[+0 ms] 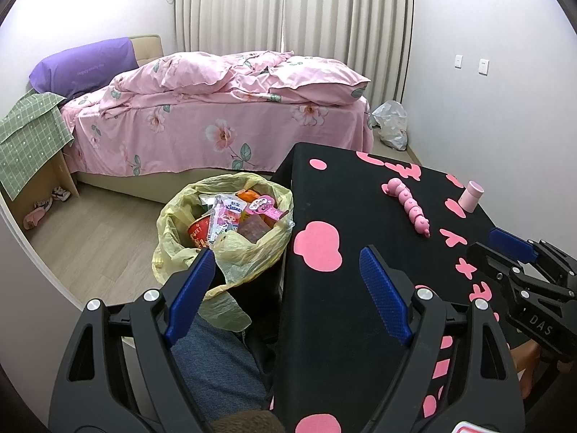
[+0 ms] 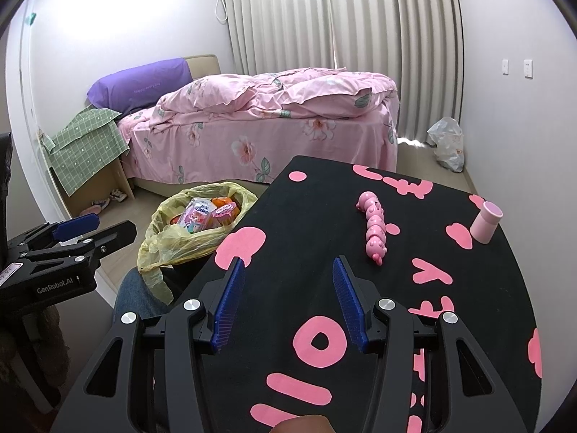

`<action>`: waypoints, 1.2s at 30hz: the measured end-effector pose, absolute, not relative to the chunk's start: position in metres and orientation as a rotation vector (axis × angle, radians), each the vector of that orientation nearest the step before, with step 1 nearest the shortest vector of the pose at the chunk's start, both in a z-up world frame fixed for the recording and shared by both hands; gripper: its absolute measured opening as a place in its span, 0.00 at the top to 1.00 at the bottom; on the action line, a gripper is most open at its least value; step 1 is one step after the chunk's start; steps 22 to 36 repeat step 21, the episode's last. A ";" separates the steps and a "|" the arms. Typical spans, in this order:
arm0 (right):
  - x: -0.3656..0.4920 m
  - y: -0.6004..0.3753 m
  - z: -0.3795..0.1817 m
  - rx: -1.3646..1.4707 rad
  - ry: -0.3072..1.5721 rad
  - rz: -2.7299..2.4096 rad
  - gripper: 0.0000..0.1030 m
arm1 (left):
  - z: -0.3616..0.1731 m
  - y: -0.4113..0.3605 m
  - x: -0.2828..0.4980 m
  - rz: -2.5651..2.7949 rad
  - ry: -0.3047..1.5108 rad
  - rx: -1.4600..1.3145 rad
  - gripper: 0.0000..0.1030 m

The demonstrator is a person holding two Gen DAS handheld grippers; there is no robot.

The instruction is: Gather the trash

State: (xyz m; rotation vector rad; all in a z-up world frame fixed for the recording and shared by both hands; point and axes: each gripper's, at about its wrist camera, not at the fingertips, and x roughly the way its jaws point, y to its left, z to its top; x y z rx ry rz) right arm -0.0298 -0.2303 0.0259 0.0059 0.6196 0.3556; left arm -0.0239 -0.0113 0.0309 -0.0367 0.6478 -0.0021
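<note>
A yellow trash bag stands on the floor against the left edge of the black table, holding several wrappers, a tissue pack and a red cup. My left gripper is open with nothing between its fingers; its left finger is over the bag's rim and its right finger over the table edge. My right gripper is open and empty above the table's near part. Each gripper shows in the other's view, the right gripper at the right edge, the left gripper at the left.
A pink segmented toy and a small pink cup stand on the table's far right. A pink bed fills the back. A clear plastic bag lies by the curtain. A person's denim-clad leg is below the bag.
</note>
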 end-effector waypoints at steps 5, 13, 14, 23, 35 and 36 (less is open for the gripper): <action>-0.029 -0.229 0.025 0.000 0.624 0.361 0.54 | 0.029 -0.011 -0.023 -0.016 0.661 -0.055 0.24; -0.026 -0.226 0.024 -0.019 0.632 0.369 0.54 | 0.024 -0.009 -0.021 -0.007 0.658 -0.056 0.24; -0.024 -0.226 0.023 -0.031 0.636 0.372 0.54 | 0.023 -0.009 -0.020 -0.008 0.662 -0.064 0.24; 0.033 -0.290 -0.018 -0.002 0.783 0.370 0.42 | -0.011 -0.054 0.031 -0.061 0.774 -0.043 0.17; 0.033 -0.290 -0.018 -0.002 0.783 0.370 0.42 | -0.011 -0.054 0.031 -0.061 0.774 -0.043 0.17; 0.033 -0.290 -0.018 -0.002 0.783 0.370 0.42 | -0.011 -0.054 0.031 -0.061 0.774 -0.043 0.17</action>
